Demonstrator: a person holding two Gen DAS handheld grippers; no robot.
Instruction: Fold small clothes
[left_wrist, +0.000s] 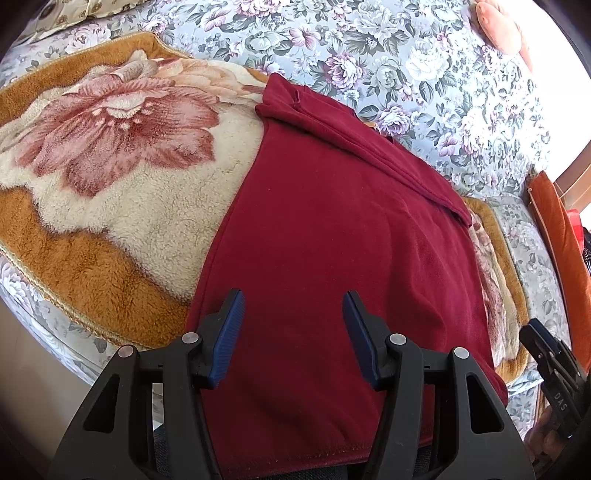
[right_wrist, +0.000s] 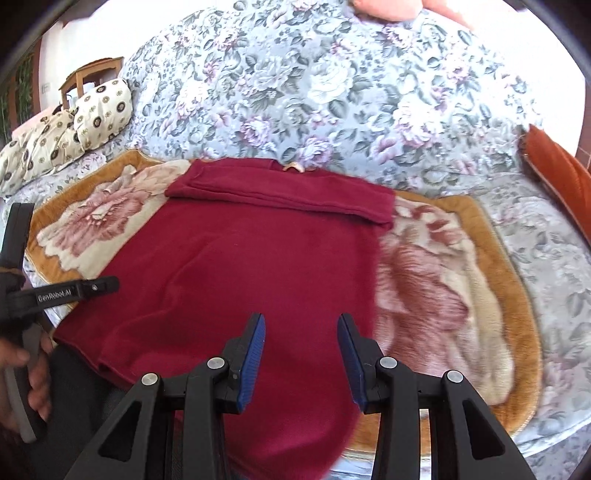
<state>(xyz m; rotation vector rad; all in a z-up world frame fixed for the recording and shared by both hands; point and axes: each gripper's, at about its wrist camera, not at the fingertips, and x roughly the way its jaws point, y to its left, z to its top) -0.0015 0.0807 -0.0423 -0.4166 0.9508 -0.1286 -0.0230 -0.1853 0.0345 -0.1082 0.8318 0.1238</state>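
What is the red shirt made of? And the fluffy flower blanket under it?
The red shirt looks like soft fleece or brushed knit: matte, slightly fuzzy, no shine. The flower blanket looks like thick plush, probably synthetic: its curly, tufted pile shows clearly.

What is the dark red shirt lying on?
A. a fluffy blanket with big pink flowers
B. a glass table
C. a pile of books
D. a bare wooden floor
A: the dark red shirt lies spread on a fluffy blanket with big pink flowers and an orange-brown border, on the flowered couch.
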